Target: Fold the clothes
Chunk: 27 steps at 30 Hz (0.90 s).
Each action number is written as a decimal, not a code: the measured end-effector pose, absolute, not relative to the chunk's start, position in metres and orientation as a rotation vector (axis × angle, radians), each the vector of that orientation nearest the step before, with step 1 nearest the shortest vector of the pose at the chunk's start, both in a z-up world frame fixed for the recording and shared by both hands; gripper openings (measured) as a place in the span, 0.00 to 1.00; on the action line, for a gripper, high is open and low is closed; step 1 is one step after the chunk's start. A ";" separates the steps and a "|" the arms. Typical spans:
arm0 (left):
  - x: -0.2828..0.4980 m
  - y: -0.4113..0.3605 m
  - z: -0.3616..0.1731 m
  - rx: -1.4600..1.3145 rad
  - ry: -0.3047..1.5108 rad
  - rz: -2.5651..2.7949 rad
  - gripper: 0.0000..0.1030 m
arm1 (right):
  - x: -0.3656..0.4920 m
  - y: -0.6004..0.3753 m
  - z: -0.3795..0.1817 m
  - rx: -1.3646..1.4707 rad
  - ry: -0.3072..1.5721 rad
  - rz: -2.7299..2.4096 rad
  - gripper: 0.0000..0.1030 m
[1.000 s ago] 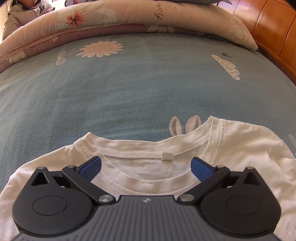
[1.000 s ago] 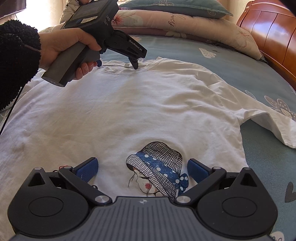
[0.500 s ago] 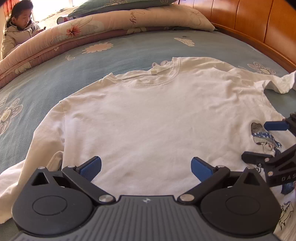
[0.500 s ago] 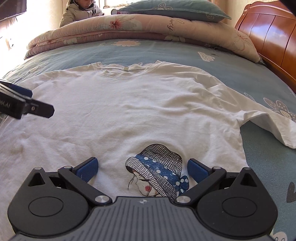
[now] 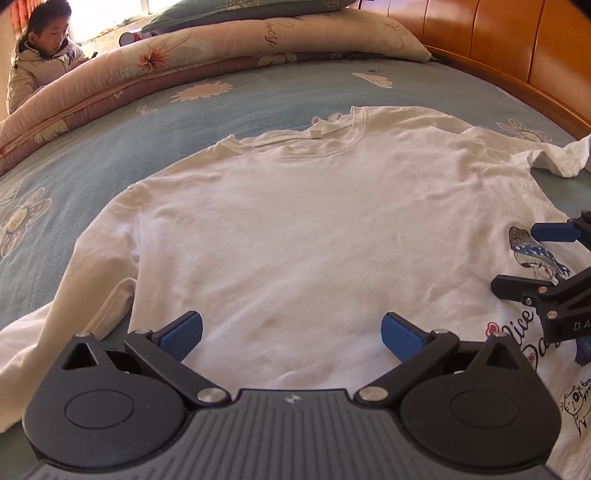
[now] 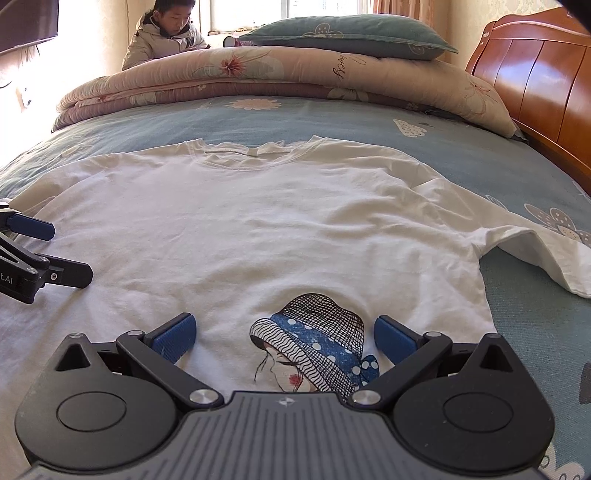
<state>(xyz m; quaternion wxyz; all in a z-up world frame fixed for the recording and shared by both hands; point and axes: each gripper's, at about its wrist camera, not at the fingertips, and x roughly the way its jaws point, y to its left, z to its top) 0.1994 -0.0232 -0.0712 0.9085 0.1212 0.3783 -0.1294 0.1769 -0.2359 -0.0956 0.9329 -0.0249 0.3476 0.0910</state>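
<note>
- One white cotton T-shirt [image 5: 314, 229] lies face up and spread flat on the blue-grey flowered bedsheet [image 5: 110, 140], its round neckline [image 5: 314, 142] towards the far bedding and its hem towards the cameras.
- The left gripper [image 5: 291, 330] hovers over the lower left part of the shirt, its two blue-padded fingers spread wide with nothing between them.
- The right gripper [image 6: 284, 334] hovers over the lower right part, likewise spread wide and empty; between its fingers shows the printed picture of a woman in a blue dotted hat [image 6: 314, 343].
- Only the left wrist view shows the left sleeve [image 5: 55, 321], which lies rumpled beside the shirt body, and the red and black lettering [image 5: 517, 332] and small cat drawing [image 5: 576, 402] below the hat print.
- Only the right wrist view shows the whole hat print, the right sleeve [image 6: 535, 254] lying folded out over the sheet, and a dark screen [image 6: 26, 22] on the wall.
- Each view catches the other gripper at its edge, its two fingers apart.
- Both views show one rolled pink flowered quilt [image 6: 258, 74], one teal pillow [image 6: 343, 33] on top of it, one orange-brown wooden headboard [image 6: 546, 70], and one person in a pale padded jacket [image 6: 166, 33] sitting behind the quilt.
- Count: two grippers, four blue pads, one shirt with two sleeves.
</note>
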 end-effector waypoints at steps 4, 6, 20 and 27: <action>0.174 -0.019 -0.021 0.231 0.659 -0.342 0.99 | 0.178 -0.234 -0.094 -0.049 0.730 0.168 1.00; 0.160 -0.009 0.004 0.168 0.609 -0.397 0.99 | 0.179 -0.231 -0.090 -0.047 0.765 0.138 1.00; 0.136 -0.013 0.025 0.190 0.620 -0.466 0.99 | 0.109 -0.259 0.021 0.279 0.817 0.090 1.00; 0.182 -0.004 -0.026 0.115 0.795 -0.364 0.99 | 0.133 -0.240 -0.044 0.388 0.975 0.264 1.00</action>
